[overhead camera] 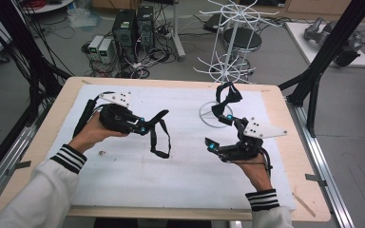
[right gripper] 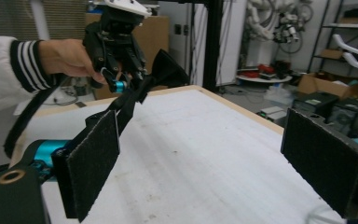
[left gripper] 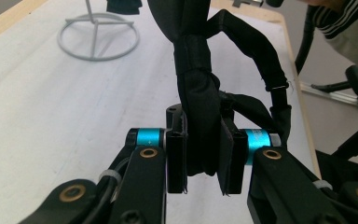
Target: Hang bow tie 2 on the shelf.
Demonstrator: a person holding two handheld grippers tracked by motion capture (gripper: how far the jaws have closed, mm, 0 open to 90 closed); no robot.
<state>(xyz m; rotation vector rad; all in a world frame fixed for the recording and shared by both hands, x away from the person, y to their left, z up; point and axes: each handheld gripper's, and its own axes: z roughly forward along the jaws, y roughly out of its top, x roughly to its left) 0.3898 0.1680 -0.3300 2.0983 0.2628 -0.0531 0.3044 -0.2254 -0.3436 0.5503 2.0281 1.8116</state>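
Above the white mat [overhead camera: 180, 175], the left gripper [overhead camera: 144, 126] clamps a black strap [overhead camera: 159, 137], its loop dangling left of centre. Farther right, the right gripper [overhead camera: 220, 132] waits with jaws spread wide, empty. Next, probably, comes hanging the strap on the rack [overhead camera: 229, 42] beyond.

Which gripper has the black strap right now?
The left gripper: its jaws are shut on the black strap. The right gripper is open, holding nothing.
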